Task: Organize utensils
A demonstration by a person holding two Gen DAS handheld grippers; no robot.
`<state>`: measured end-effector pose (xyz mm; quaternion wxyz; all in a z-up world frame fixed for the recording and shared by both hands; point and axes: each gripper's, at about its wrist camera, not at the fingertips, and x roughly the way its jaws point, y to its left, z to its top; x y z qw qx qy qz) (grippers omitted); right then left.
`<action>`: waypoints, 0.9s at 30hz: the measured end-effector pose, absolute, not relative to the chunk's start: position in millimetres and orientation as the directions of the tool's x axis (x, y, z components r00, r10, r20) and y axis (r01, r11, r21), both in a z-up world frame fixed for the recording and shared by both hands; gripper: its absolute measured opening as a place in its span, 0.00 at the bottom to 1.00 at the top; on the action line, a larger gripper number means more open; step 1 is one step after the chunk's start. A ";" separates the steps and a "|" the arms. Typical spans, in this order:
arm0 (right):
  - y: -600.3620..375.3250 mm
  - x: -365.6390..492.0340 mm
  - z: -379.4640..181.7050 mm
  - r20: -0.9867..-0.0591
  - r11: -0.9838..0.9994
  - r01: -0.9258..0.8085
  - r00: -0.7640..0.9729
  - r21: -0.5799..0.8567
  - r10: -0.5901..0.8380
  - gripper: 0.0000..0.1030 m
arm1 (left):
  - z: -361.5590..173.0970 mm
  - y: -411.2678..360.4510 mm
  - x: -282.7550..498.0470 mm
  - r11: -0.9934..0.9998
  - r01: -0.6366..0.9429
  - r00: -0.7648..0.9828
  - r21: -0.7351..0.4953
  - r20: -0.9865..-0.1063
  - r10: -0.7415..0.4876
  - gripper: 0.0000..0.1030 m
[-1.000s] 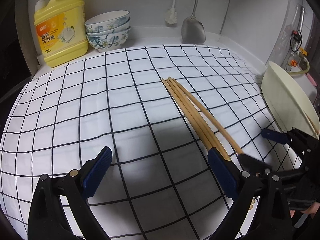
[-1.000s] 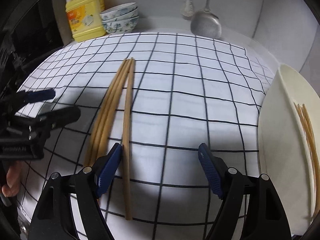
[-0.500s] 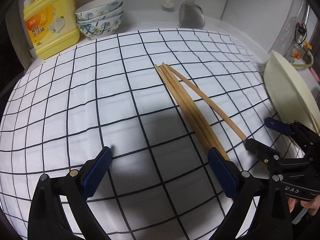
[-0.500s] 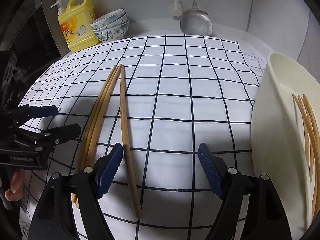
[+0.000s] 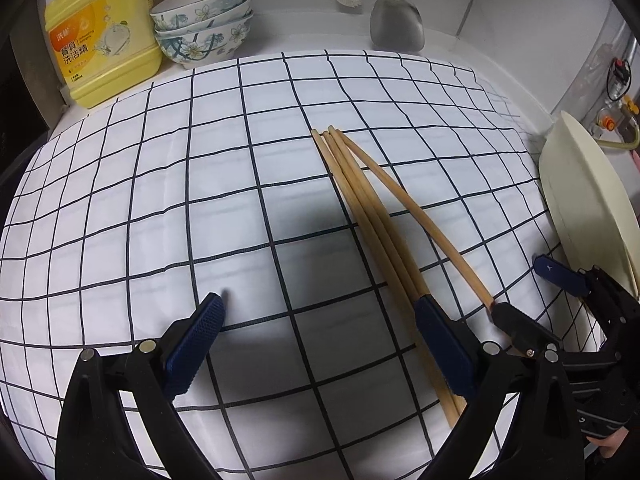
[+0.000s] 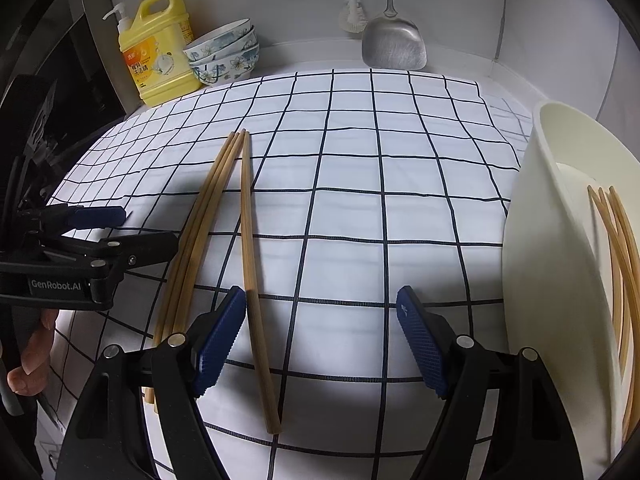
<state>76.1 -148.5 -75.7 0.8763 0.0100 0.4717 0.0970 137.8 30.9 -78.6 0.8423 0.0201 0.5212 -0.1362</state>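
Several wooden chopsticks (image 5: 360, 208) lie on the checked cloth (image 5: 160, 200): three close together and one (image 6: 250, 260) splayed off to the right. My left gripper (image 5: 320, 320) is open over the cloth, and its right finger rests over the bundle's near part. My right gripper (image 6: 320, 320) is open too; the single chopstick lies just inside its left finger, with no pad pressing it. Each gripper shows in the other's view: the right gripper (image 5: 536, 296) by the plate, the left gripper (image 6: 132, 232) left of the bundle. The cream plate (image 6: 536, 240) holds several more chopsticks (image 6: 616, 240).
At the back left stand a yellow detergent bottle (image 5: 100, 36) and stacked floral bowls (image 5: 204, 24). A metal spatula (image 6: 394, 48) and a brush (image 6: 352, 16) hang on the back wall. The plate leans at the cloth's right edge. A hand (image 6: 32, 356) holds the left gripper.
Both views have swung slightly, and the right view now shows more of the plate. The chopsticks lie where they were, and both pairs of jaws stand as wide as before.
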 end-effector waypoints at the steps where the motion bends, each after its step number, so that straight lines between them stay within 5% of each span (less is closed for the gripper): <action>1: -148.5 76.1 -75.7 -0.825 0.981 -0.161 0.536 0.109 0.180 0.72 | -78.9 29.9 138.8 0.961 0.254 0.416 -0.110 -0.885 -0.211 0.92; 20: -146.6 75.1 -75.4 -0.824 0.981 -0.157 0.537 0.111 0.179 0.72 | -77.5 33.2 134.2 0.963 0.267 0.453 0.045 -0.888 -0.084 0.95; 27: -147.9 75.9 -75.7 -0.825 0.981 -0.158 0.536 0.111 0.180 0.72 | -79.5 40.5 134.6 0.969 0.246 0.433 -0.026 -0.891 -0.134 0.94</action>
